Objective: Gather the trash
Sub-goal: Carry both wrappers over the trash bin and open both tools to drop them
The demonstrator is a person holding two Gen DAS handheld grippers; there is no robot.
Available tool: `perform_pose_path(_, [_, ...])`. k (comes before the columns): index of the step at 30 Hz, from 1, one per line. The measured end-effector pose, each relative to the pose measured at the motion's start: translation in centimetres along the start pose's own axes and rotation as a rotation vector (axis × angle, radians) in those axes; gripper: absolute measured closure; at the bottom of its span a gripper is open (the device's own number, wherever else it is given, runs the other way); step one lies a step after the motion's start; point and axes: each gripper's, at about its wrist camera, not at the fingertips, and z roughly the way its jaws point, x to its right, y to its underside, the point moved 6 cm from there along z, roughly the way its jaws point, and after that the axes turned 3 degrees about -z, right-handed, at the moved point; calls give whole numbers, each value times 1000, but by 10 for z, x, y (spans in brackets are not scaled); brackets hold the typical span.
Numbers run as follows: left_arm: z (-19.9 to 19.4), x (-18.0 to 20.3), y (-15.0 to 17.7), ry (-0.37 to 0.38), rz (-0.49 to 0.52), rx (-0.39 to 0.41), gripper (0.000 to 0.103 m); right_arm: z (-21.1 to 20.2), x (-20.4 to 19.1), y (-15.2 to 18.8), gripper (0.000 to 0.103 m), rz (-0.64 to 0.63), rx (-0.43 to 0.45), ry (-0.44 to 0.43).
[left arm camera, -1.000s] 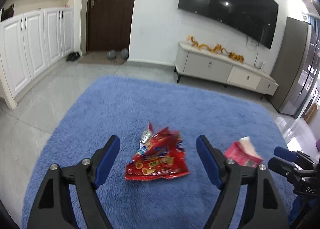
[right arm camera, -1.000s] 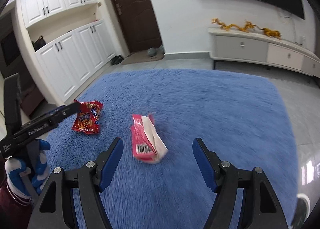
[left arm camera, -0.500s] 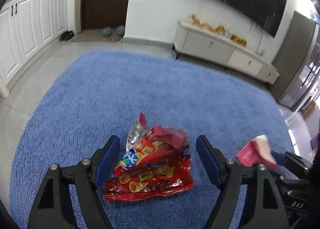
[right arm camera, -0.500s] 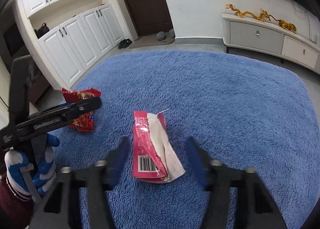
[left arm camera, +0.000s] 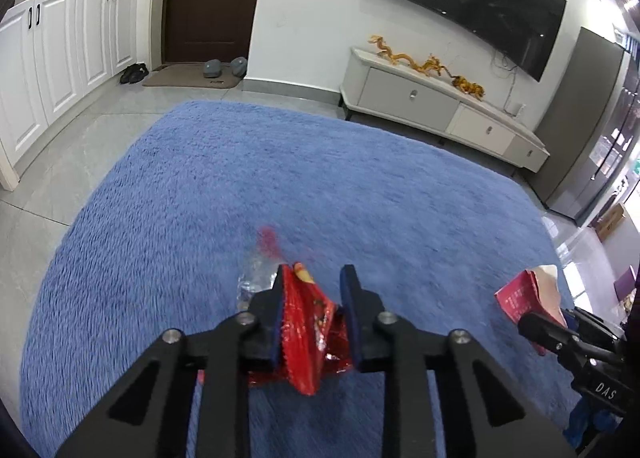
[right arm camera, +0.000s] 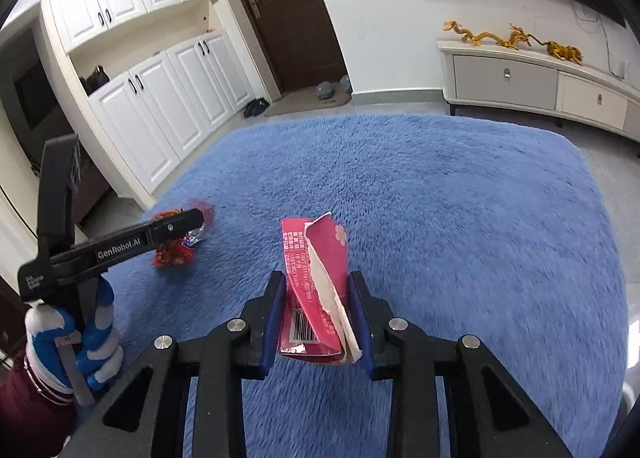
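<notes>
Wrappers sit squeezed between both my closing jaws: left gripper (left arm camera: 314, 312) pinches the red snack bag (left arm camera: 308, 332), right gripper (right arm camera: 318, 312) the pink packet (right arm camera: 316, 282), long axis pointing ahead, over the blue rug (right arm camera: 460, 217).

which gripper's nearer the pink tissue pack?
Right. The right gripper has the pink tissue pack between its closing jaws. The left gripper is off to its side, jaws closing on the red snack bag.
</notes>
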Motion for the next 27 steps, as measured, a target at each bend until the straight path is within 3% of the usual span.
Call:
perform_pose_path(14, [-82, 97, 35, 155, 146, 49, 84, -129, 25, 42, 73, 106, 156, 47])
perform_pose_path(27, [-108, 250, 56, 341, 341, 15, 84, -247, 124, 90, 73, 295, 319, 263])
